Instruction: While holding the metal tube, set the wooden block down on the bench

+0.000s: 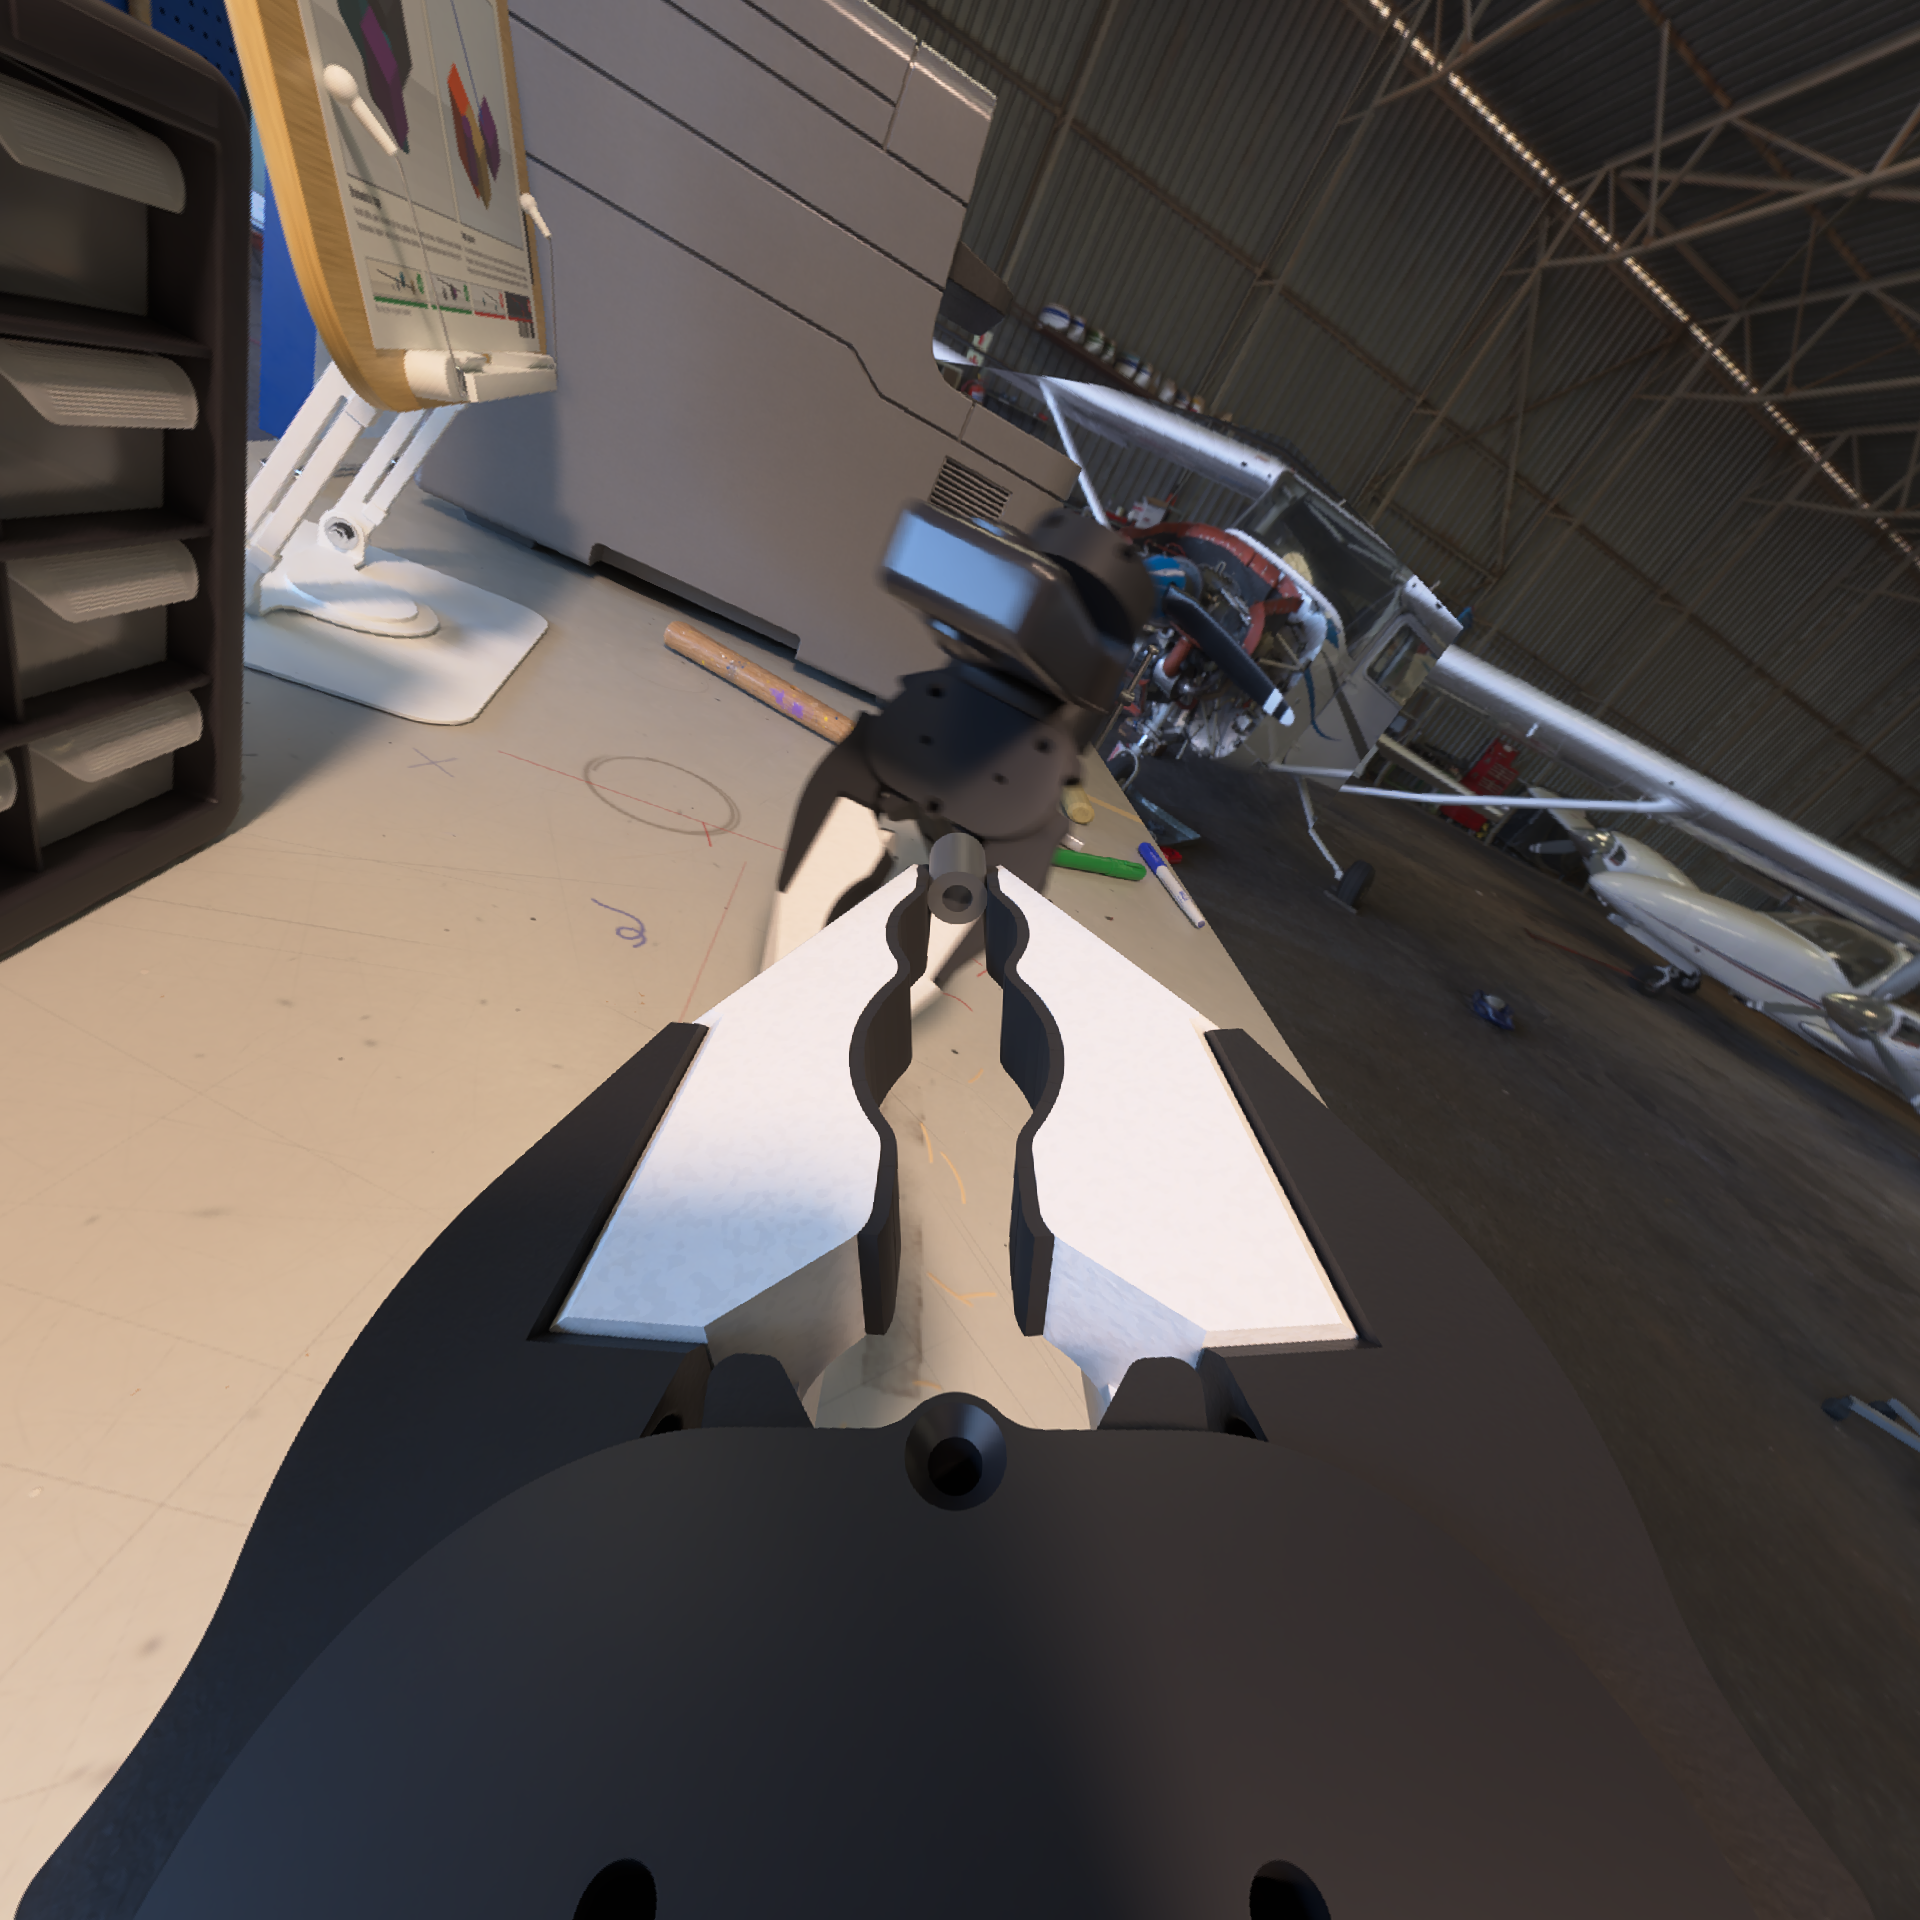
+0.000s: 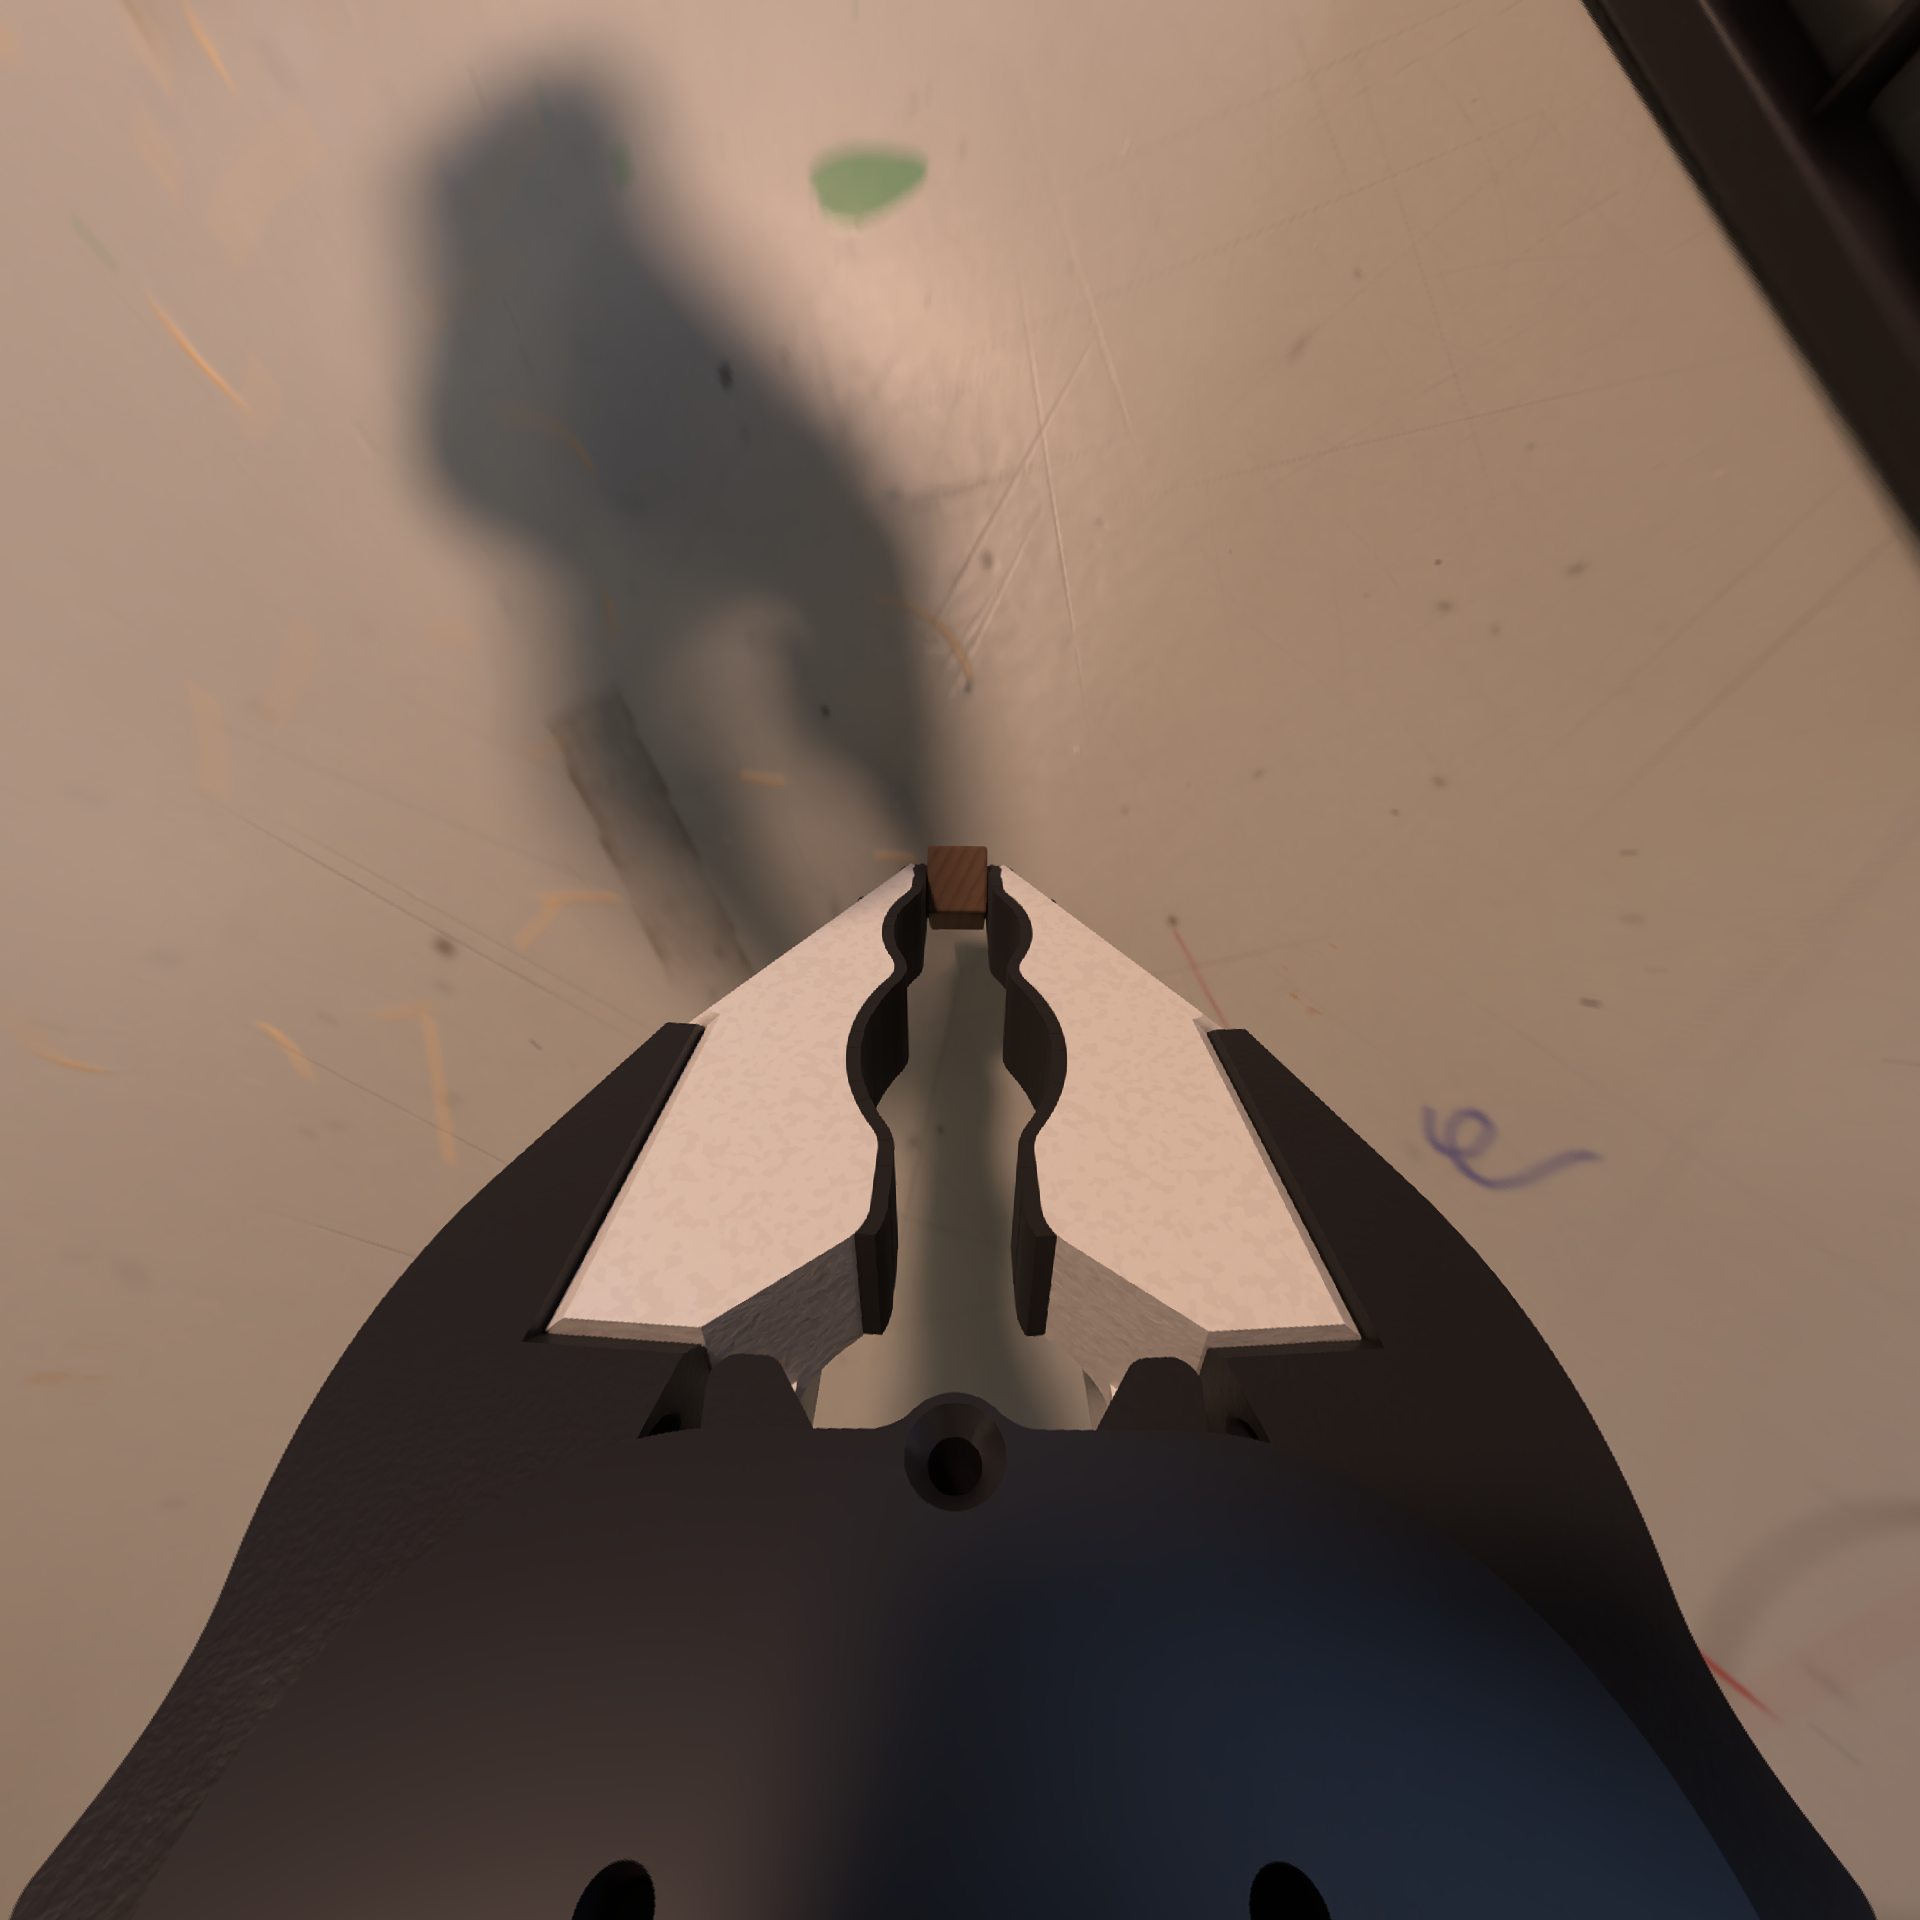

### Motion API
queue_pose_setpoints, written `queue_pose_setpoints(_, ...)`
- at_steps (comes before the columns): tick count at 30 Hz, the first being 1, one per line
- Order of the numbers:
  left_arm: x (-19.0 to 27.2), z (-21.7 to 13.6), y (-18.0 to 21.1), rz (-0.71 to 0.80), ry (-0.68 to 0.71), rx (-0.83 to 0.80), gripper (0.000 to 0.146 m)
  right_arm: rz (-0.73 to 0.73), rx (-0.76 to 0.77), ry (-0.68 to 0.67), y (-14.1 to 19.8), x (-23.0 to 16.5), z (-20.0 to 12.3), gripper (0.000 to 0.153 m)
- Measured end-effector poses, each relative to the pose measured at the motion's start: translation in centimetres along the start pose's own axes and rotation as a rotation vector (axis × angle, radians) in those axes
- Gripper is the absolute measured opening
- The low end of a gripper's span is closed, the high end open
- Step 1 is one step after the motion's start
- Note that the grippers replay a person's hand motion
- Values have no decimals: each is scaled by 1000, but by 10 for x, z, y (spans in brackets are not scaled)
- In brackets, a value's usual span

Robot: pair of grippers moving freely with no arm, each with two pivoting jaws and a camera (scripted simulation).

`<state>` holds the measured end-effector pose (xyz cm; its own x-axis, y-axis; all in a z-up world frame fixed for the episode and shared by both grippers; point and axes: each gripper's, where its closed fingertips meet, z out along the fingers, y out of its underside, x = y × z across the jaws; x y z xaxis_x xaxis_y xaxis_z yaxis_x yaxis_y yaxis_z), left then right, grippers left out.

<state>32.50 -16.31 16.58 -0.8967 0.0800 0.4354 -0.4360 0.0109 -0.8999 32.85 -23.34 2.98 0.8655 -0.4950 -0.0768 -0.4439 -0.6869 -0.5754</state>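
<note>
My left gripper (image 1: 956,891) is shut on a short grey metal tube (image 1: 955,878), pinched at the fingertips above the bench (image 1: 312,1039), its bore facing the camera. My right gripper (image 2: 957,894) is shut on a small brown wooden block (image 2: 957,883) held at its fingertips above the bench top (image 2: 1351,623), pointing down at it. Its shadow falls on the bench beyond the block. The right gripper also shows in the left wrist view (image 1: 883,831), dark and blurred, just beyond the tube; its fingertips are partly hidden there.
A dark drawer cabinet (image 1: 104,468) stands at the left, a white stand with a wood-rimmed board (image 1: 395,312) behind it, a grey machine (image 1: 727,364) at the back. A wooden dowel (image 1: 758,681), green marker (image 1: 1101,864) and blue-capped pen (image 1: 1174,883) lie near the bench's right edge.
</note>
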Motion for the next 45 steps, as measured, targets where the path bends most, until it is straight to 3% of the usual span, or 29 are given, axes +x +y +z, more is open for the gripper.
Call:
queue_pose_setpoints(2, -2, -2, -2, -6, -7, 9, 9, -164, -115, 163, 7, -4, -2, 10)
queue_pose_setpoints(5, -6, -4, -3, -23, -15, 17, 9, -314, -235, 273, 10, -13, -3, 10)
queue_pose_setpoints(18, -10, -5, -3, -40, -31, 28, 9, -260, -175, 221, 9, -17, 1, 10)
queue_pose_setpoints(21, -11, -5, -4, -40, -40, 30, 9, -303, -180, 277, 6, -11, -1, 10)
queue_pose_setpoints(25, -13, -5, -4, -37, -50, 30, 9, -478, -220, 496, -3, 11, -5, 10)
queue_pose_setpoints(28, -14, -6, -3, -46, -53, 32, 9, -528, -297, 531, 2, 16, 3, 10)
queue_pose_setpoints(34, -14, -6, -4, -58, -52, 39, 9, -474, -221, 434, -5, 0, 10, 10)
queue_pose_setpoints(45, -13, -5, -3, -68, -43, 34, 9, -173, -13, 131, -1, -18, 12, 10)
